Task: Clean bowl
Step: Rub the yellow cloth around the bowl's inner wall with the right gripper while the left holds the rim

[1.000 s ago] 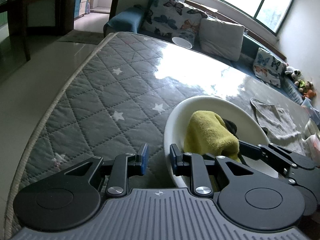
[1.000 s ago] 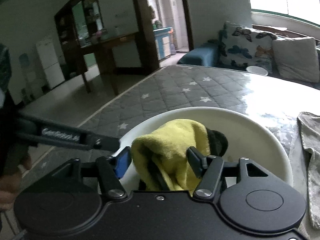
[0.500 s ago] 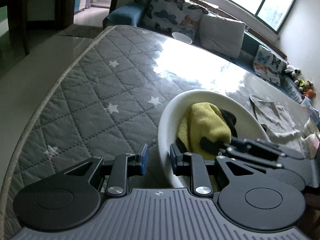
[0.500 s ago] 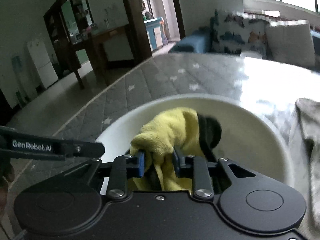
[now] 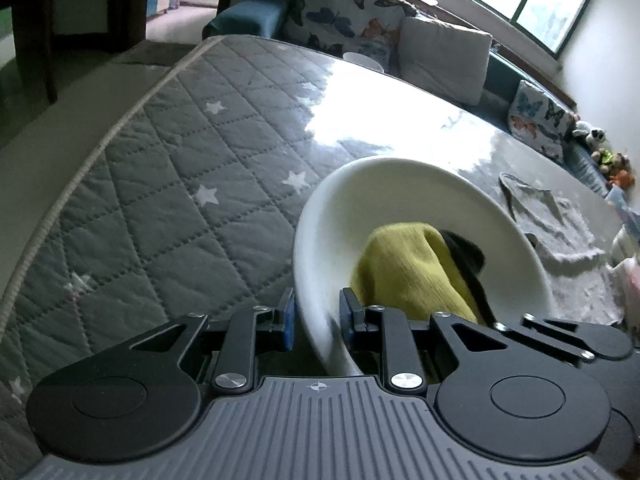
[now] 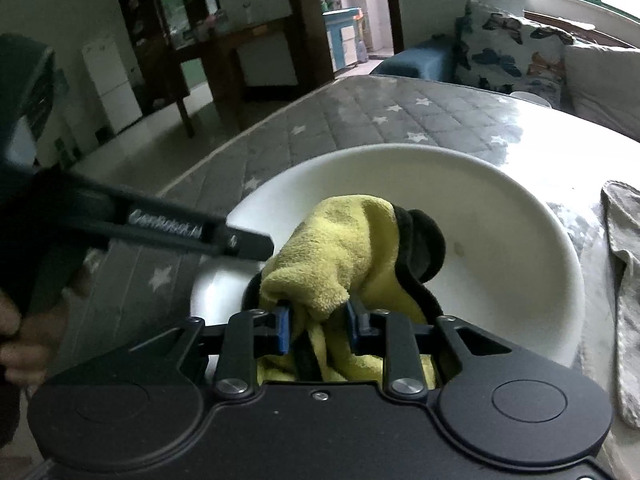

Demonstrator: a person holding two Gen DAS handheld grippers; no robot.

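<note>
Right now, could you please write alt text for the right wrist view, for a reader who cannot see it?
The right tongs pinch a yellow cloth inside a white bowl on a grey quilted table cover with white stars. The left tongs reach in from the left and grip the bowl's rim, and a grey rag lies at the right edge.

Bowl (image 5: 320, 216) resting on the mattress (image 5: 160, 184), its near rim between the fingers of the left tongs (image 5: 316, 316). Cloth (image 6: 344, 248) lying inside the bowl, bunched just ahead of the right tongs (image 6: 318, 326) and pinched between their fingers. Right of the bowl, beyond the right tongs: a flat rag (image 5: 560, 220) on the mattress. Far ahead, behind the mattress: cushions (image 5: 444, 60) in a row.
</note>
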